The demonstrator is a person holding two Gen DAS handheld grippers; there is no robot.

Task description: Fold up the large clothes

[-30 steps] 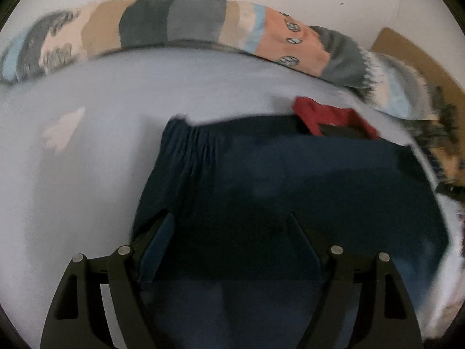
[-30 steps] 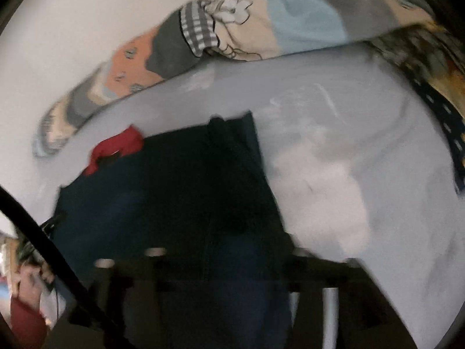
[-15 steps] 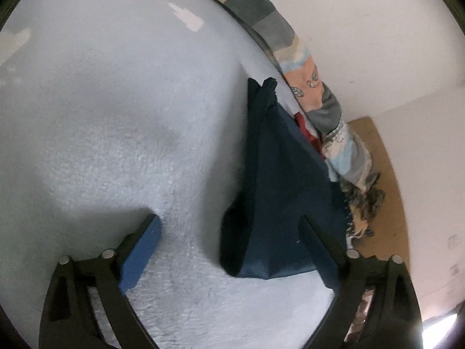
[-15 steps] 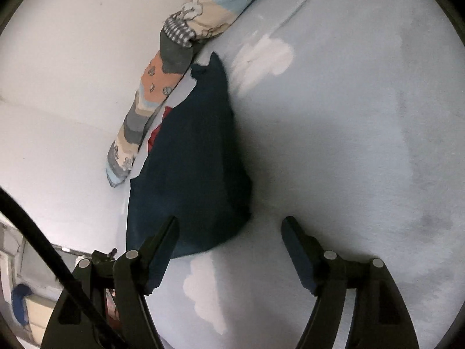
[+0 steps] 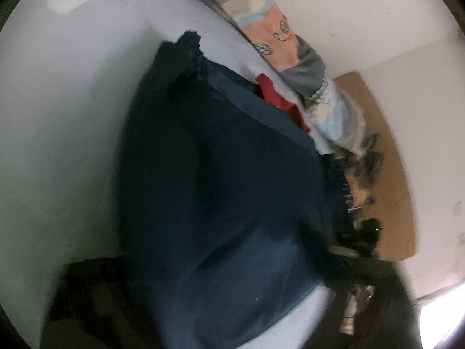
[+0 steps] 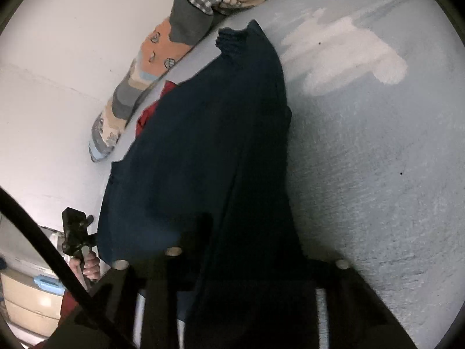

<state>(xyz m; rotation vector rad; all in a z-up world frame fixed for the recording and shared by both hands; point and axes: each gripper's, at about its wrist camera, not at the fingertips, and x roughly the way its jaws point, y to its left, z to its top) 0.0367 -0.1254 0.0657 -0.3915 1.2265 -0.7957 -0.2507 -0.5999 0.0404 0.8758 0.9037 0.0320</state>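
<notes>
Right wrist view: we look down along the right gripper (image 6: pixel 241 264) at a navy garment (image 6: pixel 209 145) lying on a pale blue blanket (image 6: pixel 377 174).
Right gripper: its jaws are closing, and navy cloth drapes between them, hiding the fingertips; we cannot tell whether the pads press on it yet.
Garment: it runs from under the right gripper up to a ribbed end near the top, which lies close to a white cloud print (image 6: pixel 348 55) on the blanket.
Red cloth: a red piece (image 6: pixel 151 110) peeks out from the garment's far edge.
Patchwork roll: a patterned roll (image 6: pixel 151 67) lies along the white wall (image 6: pixel 58 58), just beyond the garment.
Left gripper: in this view we see it as a dark tool (image 6: pixel 76 232) at the garment's lower left edge, held by a hand (image 6: pixel 88 264).
Left wrist view: blurred; the garment (image 5: pixel 221 189) fills the middle and covers the gripper's fingers.
Left gripper state: its jaws are closing with cloth over them; we cannot tell whether they grip.
Background: a brown board (image 5: pixel 386 174) stands against the wall beyond the roll.
</notes>
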